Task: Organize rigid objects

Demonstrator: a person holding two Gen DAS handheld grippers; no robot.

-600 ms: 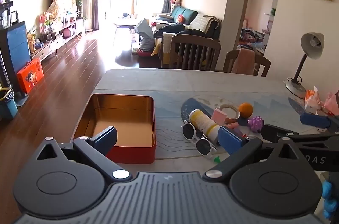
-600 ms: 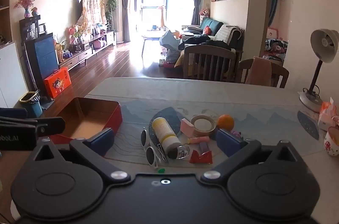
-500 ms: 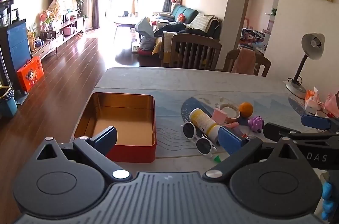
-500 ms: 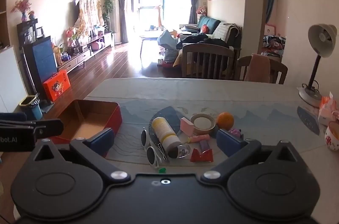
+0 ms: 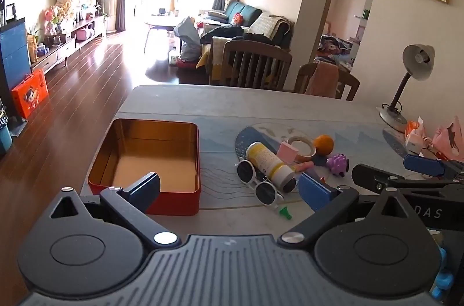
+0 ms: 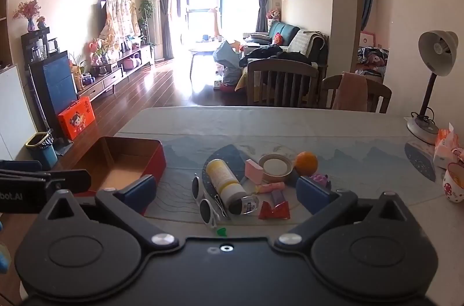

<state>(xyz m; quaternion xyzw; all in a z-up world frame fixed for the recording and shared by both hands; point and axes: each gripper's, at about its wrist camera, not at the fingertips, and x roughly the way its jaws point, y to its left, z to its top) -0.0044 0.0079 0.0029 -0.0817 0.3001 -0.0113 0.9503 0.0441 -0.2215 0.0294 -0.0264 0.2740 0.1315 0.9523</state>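
A: Clutter sits in one pile on the table: a white-and-yellow bottle lying on its side, white sunglasses touching it at the near side, a pink block, a tape roll, an orange, a small purple toy and a red wrapper.

B: And the place for them?

A: I think the red tin box, to the left of the pile. It is empty inside, no lid on it, and it stands near the table's left edge.

B: The tools, what do they hold?

A: Nothing. The left gripper has its jaws spread wide, one blue pad over the near corner of the box. The right gripper is also wide, and the bottle and sunglasses lie in front of it, between the two pads but not touched.

B: What can go wrong, you think?

A: The bottle is round, so if one pad pushes it before the other, it may roll and knock the sunglasses or the small green piece toward the near edge. Also the sunglasses are so close that the jaws can catch them together with the bottle. And the two grippers are just beside each other; they may collide above the box.
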